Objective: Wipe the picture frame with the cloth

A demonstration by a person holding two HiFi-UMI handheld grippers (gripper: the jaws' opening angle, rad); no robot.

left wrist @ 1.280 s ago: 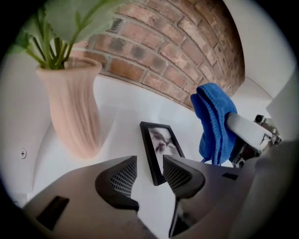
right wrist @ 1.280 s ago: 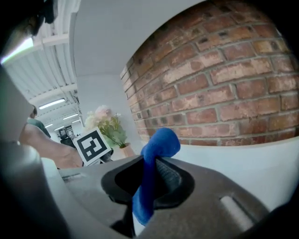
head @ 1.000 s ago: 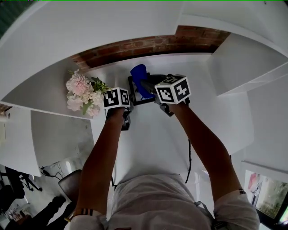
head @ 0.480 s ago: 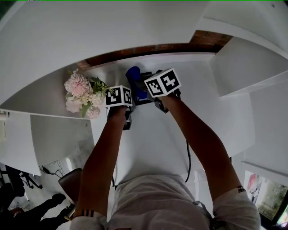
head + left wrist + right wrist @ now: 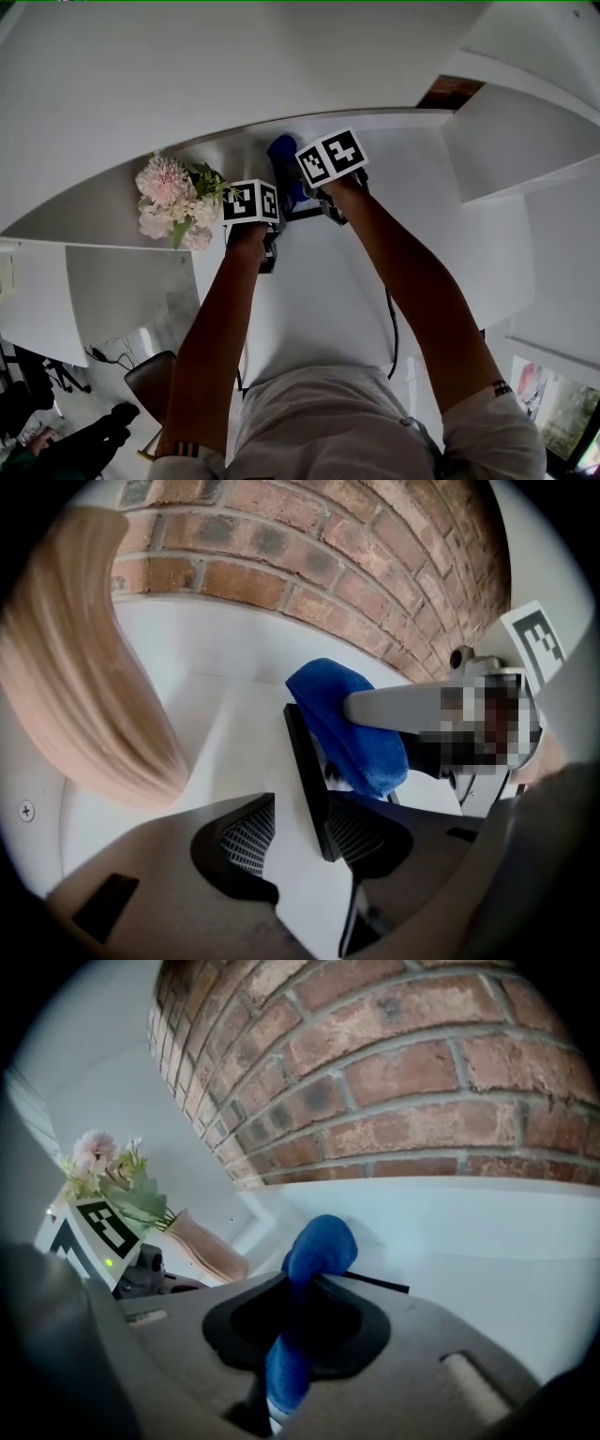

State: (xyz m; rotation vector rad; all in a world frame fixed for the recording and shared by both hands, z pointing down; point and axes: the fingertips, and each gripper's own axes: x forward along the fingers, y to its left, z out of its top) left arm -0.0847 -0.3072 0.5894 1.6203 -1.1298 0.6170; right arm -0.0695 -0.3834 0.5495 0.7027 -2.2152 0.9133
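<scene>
The left gripper [image 5: 298,841] is straddling the lower corner of the frame [image 5: 307,775] with its jaws apart. The frame's front is touching one jaw, and a strip of white shelf [image 5: 234,714] is showing beside the other. The right gripper [image 5: 298,1326] is clamping the blue cloth [image 5: 317,1246] and pressing it against the frame's front near its top, just ahead of the left gripper. The frame is standing on the shelf close to the brick wall [image 5: 422,1072], with a vase [image 5: 89,677] of flowers [image 5: 173,199] sitting to its left.
</scene>
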